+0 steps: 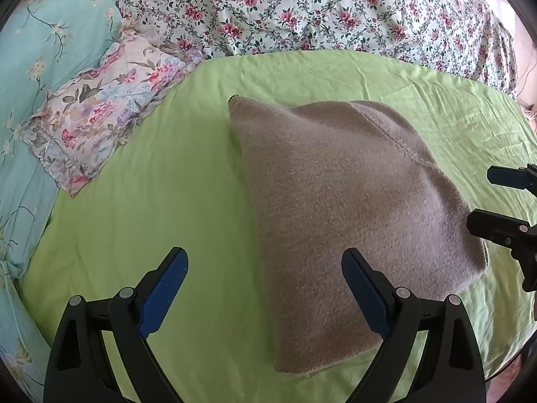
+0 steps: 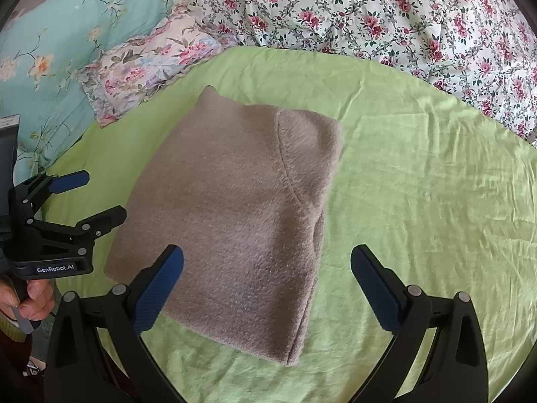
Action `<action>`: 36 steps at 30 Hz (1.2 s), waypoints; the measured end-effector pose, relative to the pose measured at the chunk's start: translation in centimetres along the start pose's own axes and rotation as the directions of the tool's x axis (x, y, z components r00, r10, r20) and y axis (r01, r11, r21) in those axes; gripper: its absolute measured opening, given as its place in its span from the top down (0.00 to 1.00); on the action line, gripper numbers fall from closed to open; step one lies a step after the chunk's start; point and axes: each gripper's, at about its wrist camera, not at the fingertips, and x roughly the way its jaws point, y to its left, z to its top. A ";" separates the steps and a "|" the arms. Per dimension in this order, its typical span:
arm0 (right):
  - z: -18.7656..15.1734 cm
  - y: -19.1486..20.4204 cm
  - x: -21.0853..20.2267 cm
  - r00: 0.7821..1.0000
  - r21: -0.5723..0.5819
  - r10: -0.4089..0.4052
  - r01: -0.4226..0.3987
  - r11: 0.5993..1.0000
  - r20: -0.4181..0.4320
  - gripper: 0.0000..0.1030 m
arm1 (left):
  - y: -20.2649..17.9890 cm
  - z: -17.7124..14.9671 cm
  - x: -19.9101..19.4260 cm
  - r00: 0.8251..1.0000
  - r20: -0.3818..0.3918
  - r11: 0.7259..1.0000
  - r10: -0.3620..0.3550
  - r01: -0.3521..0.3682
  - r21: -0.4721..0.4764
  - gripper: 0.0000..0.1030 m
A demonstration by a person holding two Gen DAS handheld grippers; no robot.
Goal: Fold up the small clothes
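A grey-brown knitted garment [image 1: 339, 208] lies folded into a thick rectangle on the green sheet [image 1: 161, 194]; in the right wrist view the garment [image 2: 235, 208] shows a curved seam near its far right corner. My left gripper [image 1: 265, 258] is open above the garment's near left edge, nothing between its blue pads. My right gripper [image 2: 268, 255] is open over the garment's near right edge, also holding nothing. The left gripper [image 2: 97, 198] also shows at the left of the right wrist view, and the right gripper [image 1: 483, 198] at the right of the left wrist view.
A frilled floral pillow [image 1: 100, 117] and a turquoise floral cushion [image 1: 50, 43] lie at the far left. A white quilt with red flowers [image 1: 319, 10] is bunched along the far side. A hand [image 2: 30, 299] grips the left gripper's handle.
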 end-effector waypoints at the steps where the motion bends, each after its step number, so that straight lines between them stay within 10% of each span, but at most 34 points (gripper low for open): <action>1: 0.0 0.0 0.0 1.000 0.001 -0.001 0.001 1.000 -0.001 0.03 | 0.0 0.0 0.0 1.000 0.001 1.000 -0.001 0.001 0.001 0.09; 36: 0.5 -0.7 1.3 0.999 0.069 0.051 -0.050 0.996 -0.008 0.03 | 1.4 0.2 -0.1 0.999 -0.001 0.997 0.048 -0.048 -0.063 0.09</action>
